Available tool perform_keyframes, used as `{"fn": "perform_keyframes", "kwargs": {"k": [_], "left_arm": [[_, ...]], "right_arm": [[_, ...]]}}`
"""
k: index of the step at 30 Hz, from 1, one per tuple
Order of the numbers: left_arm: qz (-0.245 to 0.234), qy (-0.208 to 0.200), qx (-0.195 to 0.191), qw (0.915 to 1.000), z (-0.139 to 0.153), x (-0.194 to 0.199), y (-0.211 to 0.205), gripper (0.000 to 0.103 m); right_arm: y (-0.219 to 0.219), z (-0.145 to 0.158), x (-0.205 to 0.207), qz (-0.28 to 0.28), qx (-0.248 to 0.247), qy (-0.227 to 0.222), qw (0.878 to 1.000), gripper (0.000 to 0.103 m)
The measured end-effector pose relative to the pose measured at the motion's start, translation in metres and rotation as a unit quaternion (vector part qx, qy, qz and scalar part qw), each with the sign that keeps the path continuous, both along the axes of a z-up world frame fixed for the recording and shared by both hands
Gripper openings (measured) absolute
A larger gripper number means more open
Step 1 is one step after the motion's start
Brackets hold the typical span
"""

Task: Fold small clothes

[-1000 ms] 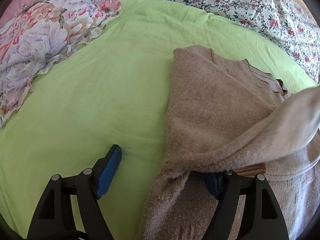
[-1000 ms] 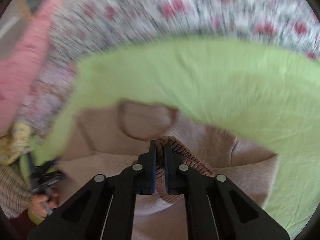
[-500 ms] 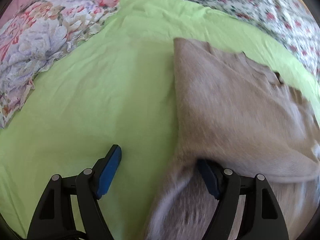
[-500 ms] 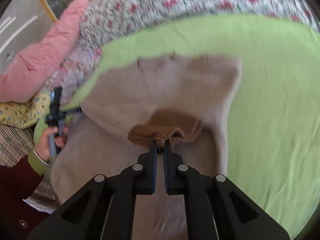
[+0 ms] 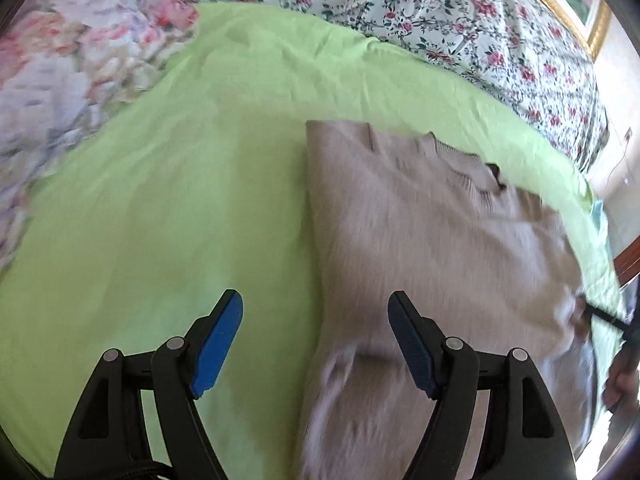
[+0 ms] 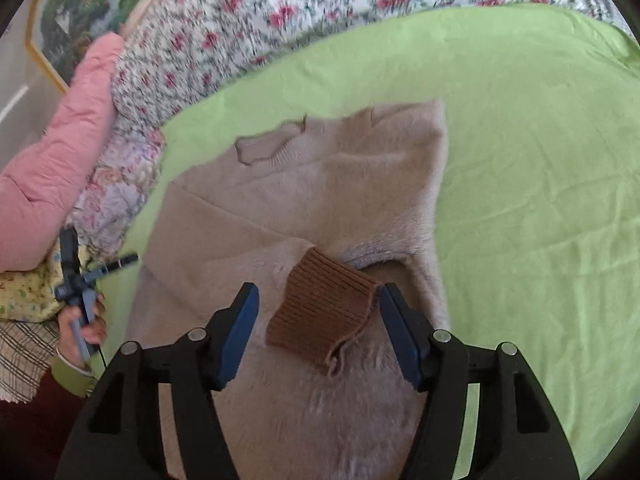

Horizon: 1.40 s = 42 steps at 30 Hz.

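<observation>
A green sheet [image 6: 520, 160], floral bedding [image 5: 440, 12] and pink quilt [image 6: 60, 152].

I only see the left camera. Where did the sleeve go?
Observer: The sleeve lies folded across the sweater, its brown ribbed cuff between the right gripper jaws.
Child: Is it pinched?
Observer: No, those jaws stand open on either side of it.
Child: Anything else there?
Observer: A pink padded jacket beside the floral bedding.
</observation>
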<state>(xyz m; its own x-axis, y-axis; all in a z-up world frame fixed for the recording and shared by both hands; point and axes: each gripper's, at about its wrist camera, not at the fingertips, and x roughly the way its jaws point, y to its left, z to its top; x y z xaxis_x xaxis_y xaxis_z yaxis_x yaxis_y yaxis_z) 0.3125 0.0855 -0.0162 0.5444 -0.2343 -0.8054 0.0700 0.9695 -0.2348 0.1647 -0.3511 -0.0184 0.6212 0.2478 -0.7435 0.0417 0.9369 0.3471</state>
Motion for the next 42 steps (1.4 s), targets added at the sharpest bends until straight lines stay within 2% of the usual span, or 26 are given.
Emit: {"fn": "perform_keyframes", "kwargs": {"k": [2, 4, 6, 7, 8, 9, 10, 13, 16, 18, 21, 24, 26, 28, 30, 31, 32, 33, 34, 35, 36, 39, 40, 42], "left_arm": [[-0.002, 0.017, -0.001, 0.9999, -0.006, 0.022, -0.004, 0.076], [-0.006, 0.03, 0.0, 0.9995, -0.014, 0.04, -0.008, 0.076], [-0.012, 0.039, -0.008, 0.9991, -0.022, 0.052, -0.014, 0.076], [-0.013, 0.039, -0.009, 0.9991, -0.025, 0.056, -0.016, 0.076], [-0.013, 0.03, -0.006, 0.9995, -0.025, 0.058, -0.018, 0.06], [-0.02, 0.018, -0.008, 0.9996, -0.024, 0.058, -0.021, 0.041], [-0.028, 0.016, -0.021, 0.9993, -0.024, 0.059, -0.022, 0.011], [-0.01, -0.024, -0.029, 0.9992, -0.012, 0.051, -0.02, 0.008], [0.021, -0.058, -0.042, 0.9972, -0.005, 0.04, -0.013, 0.006], [0.043, -0.065, -0.049, 0.9958, -0.007, 0.037, -0.009, 0.006], [0.061, -0.054, -0.045, 0.9956, -0.014, 0.039, -0.007, 0.006], [0.066, -0.048, -0.052, 0.9954, -0.021, 0.041, -0.004, 0.006], [0.065, -0.046, -0.054, 0.9954, -0.023, 0.043, -0.003, 0.007], [0.064, -0.043, -0.046, 0.996, -0.025, 0.044, -0.003, 0.009], [0.068, -0.036, -0.043, 0.9961, -0.026, 0.046, -0.001, 0.016], [0.068, -0.032, -0.047, 0.996, -0.026, 0.045, 0.003, 0.024], [0.069, -0.028, -0.052, 0.9959, -0.025, 0.046, 0.007, 0.028], [0.068, -0.027, -0.054, 0.9958, -0.023, 0.048, 0.008, 0.028], [0.066, -0.026, -0.054, 0.9961, -0.02, 0.05, 0.009, 0.035], [0.064, -0.019, -0.051, 0.9964, -0.017, 0.054, 0.01, 0.055], [0.063, -0.014, -0.051, 0.9966, -0.015, 0.059, 0.011, 0.063], [0.054, -0.009, -0.045, 0.9975, -0.013, 0.071, 0.008, 0.067], [0.051, -0.002, -0.044, 0.9977, -0.015, 0.077, 0.005, 0.068], [0.045, 0.011, -0.033, 0.9984, -0.019, 0.091, -0.003, 0.068]], "right_arm": [[0.004, -0.011, 0.009, -0.013, -0.021, 0.024, 0.999, 0.064], [0.005, -0.02, 0.011, -0.01, -0.009, 0.032, 0.999, 0.064], [0.01, -0.023, 0.008, 0.003, -0.011, 0.027, 1.0, 0.057], [0.012, -0.024, 0.007, 0.01, -0.011, 0.028, 1.0, 0.035], [0.013, -0.025, 0.006, 0.016, 0.001, 0.03, 0.999, 0.006], [0.014, -0.023, 0.005, 0.017, 0.003, 0.025, 1.0, 0.007], [0.017, -0.018, 0.004, 0.02, -0.008, 0.018, 1.0, 0.007], [0.023, 0.008, 0.005, 0.023, -0.027, -0.015, 0.999, 0.007], [0.019, 0.054, 0.01, 0.009, -0.033, -0.092, 0.995, 0.007], [0.014, 0.071, 0.019, -0.002, -0.033, -0.119, 0.992, 0.007], [0.001, 0.049, 0.049, -0.016, -0.022, -0.074, 0.997, 0.007], [-0.008, 0.001, 0.07, -0.034, -0.022, 0.01, 0.999, 0.007], [-0.017, -0.016, 0.072, -0.045, -0.005, 0.035, 0.998, 0.007], [-0.022, -0.022, 0.069, -0.055, 0.015, 0.039, 0.998, 0.007], [-0.021, -0.019, 0.067, -0.061, 0.016, 0.039, 0.997, 0.007], [-0.018, -0.017, 0.068, -0.062, 0.002, 0.041, 0.997, 0.007], [-0.015, -0.016, 0.068, -0.063, -0.007, 0.043, 0.997, 0.011], [-0.015, -0.015, 0.069, -0.063, -0.011, 0.045, 0.997, 0.013], [-0.015, -0.014, 0.068, -0.068, -0.014, 0.051, 0.996, 0.014], [-0.015, -0.01, 0.065, -0.078, -0.021, 0.049, 0.996, 0.015], [-0.013, -0.002, 0.059, -0.094, -0.031, 0.038, 0.994, 0.016], [-0.006, 0.021, 0.042, -0.11, -0.043, -0.018, 0.993, 0.023], [0.001, 0.025, 0.04, -0.095, -0.031, -0.035, 0.994, 0.027], [0.016, 0.021, 0.045, -0.047, 0.006, -0.039, 0.998, 0.034]]}}
